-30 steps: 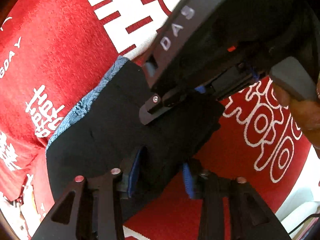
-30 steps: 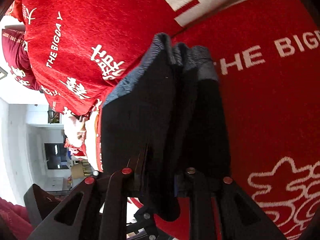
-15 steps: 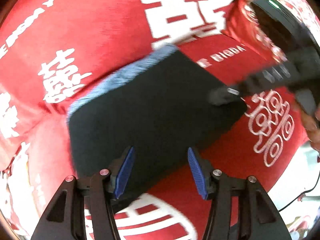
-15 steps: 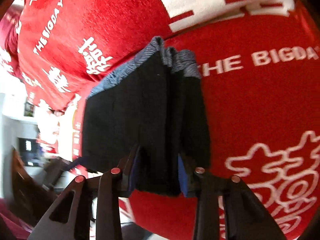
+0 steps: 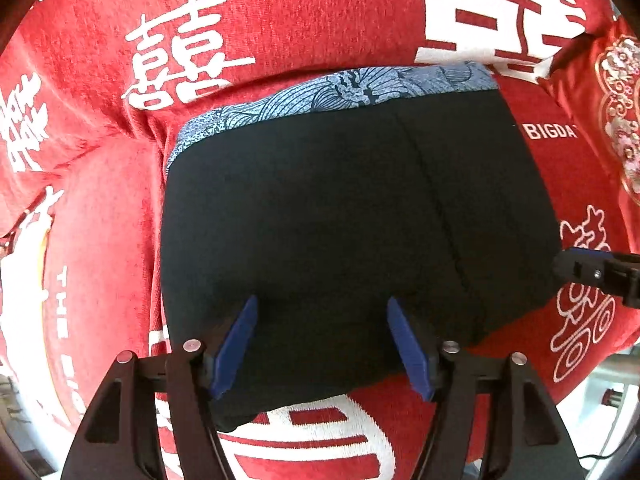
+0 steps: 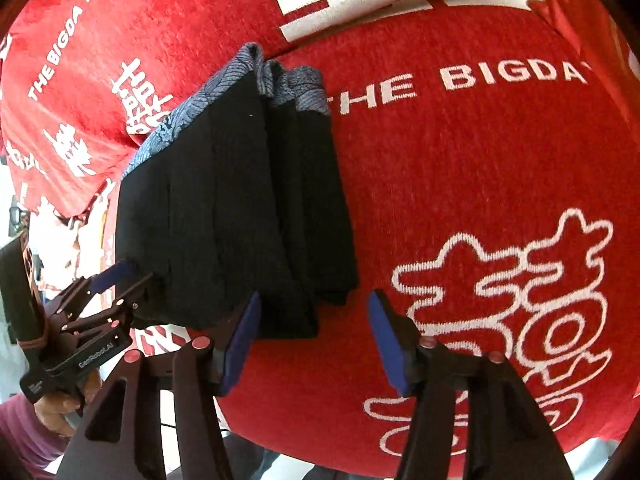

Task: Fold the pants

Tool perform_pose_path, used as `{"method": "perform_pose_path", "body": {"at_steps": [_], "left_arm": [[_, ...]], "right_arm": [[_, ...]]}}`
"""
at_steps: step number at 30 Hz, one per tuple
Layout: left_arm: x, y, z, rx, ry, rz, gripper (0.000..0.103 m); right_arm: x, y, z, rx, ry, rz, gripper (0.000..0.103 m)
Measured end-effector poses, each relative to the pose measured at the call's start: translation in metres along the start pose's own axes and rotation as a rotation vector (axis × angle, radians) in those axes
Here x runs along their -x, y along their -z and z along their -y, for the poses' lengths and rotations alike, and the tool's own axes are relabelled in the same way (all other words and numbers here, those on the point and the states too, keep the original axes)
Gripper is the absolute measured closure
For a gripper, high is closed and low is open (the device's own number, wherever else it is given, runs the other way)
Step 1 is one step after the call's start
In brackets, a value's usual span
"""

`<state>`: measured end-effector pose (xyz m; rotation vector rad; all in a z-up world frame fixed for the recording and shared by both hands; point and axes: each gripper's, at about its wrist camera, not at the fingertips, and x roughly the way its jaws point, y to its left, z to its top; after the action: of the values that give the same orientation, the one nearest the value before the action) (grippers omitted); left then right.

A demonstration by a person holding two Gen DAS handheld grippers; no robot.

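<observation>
Left tongs (image 5: 320,344) are opening over the near edge of the folded black pants (image 5: 352,216), pads clear of the cloth, we're gripping nothing. Right tongs (image 6: 312,340) are opening too, released beside the stacked folds (image 6: 240,208). We're seeing the pants lying flat on the red printed blanket (image 6: 480,160), patterned blue waistband (image 5: 340,92) facing away from us.

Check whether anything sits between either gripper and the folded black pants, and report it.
Nothing visible does. The left gripper hangs directly over the black pants, jaws opening; the right gripper is at their edge, jaws opening. Only the red blanket lies around.
</observation>
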<state>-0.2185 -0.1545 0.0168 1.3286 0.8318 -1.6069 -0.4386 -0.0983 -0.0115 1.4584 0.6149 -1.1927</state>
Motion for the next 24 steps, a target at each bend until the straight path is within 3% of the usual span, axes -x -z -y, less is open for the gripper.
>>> {"method": "perform_pose_path", "body": {"at_steps": [10, 13, 18, 24], "left_arm": [[-0.003, -0.004, -0.004, 0.072, -0.019, -0.023, 0.033], [-0.005, -0.005, -0.006, 0.098, -0.033, -0.025, 0.025], [-0.006, -0.004, -0.007, 0.119, -0.037, -0.018, 0.024], [-0.006, -0.004, -0.008, 0.140, -0.049, -0.015, 0.024]], "right_arm": [[0.010, -0.015, -0.010, 0.110, 0.057, -0.042, 0.042], [0.023, -0.021, -0.015, 0.141, 0.067, 0.006, 0.044], [0.039, -0.031, -0.028, 0.201, 0.006, 0.059, 0.048], [0.015, -0.026, -0.047, 0.270, -0.031, -0.018, 0.048]]}}
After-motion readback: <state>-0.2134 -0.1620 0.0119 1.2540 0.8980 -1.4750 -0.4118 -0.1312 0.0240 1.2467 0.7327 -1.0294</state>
